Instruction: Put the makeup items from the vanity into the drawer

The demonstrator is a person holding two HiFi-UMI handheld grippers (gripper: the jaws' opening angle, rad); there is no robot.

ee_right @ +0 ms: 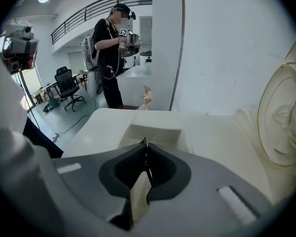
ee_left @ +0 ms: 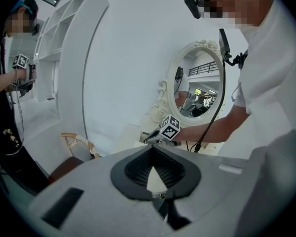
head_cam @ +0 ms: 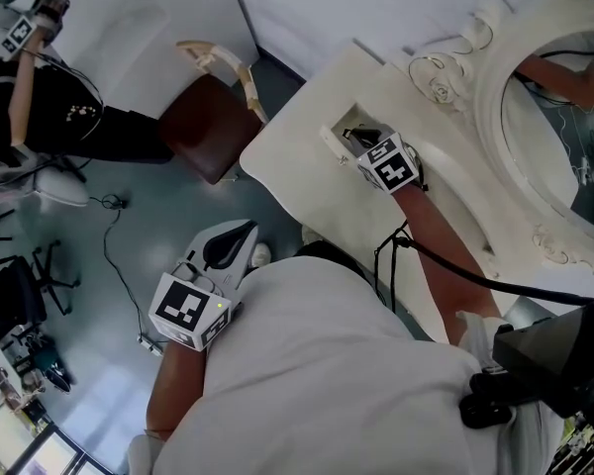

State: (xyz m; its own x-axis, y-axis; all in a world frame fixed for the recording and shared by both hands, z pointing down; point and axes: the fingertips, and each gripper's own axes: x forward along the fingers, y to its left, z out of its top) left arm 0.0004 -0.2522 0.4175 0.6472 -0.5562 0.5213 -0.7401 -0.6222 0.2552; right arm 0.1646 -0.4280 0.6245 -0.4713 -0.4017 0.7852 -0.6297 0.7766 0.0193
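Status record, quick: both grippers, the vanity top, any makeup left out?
left gripper: jaws together, empty, held clear of the vanity
right gripper: jaws together, empty, tips at the recess in the vanity top
vanity top: no makeup items visible
recess contents: cannot tell

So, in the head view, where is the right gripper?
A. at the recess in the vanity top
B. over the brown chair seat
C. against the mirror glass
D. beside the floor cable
A: the right gripper points into the recess in the white vanity top.
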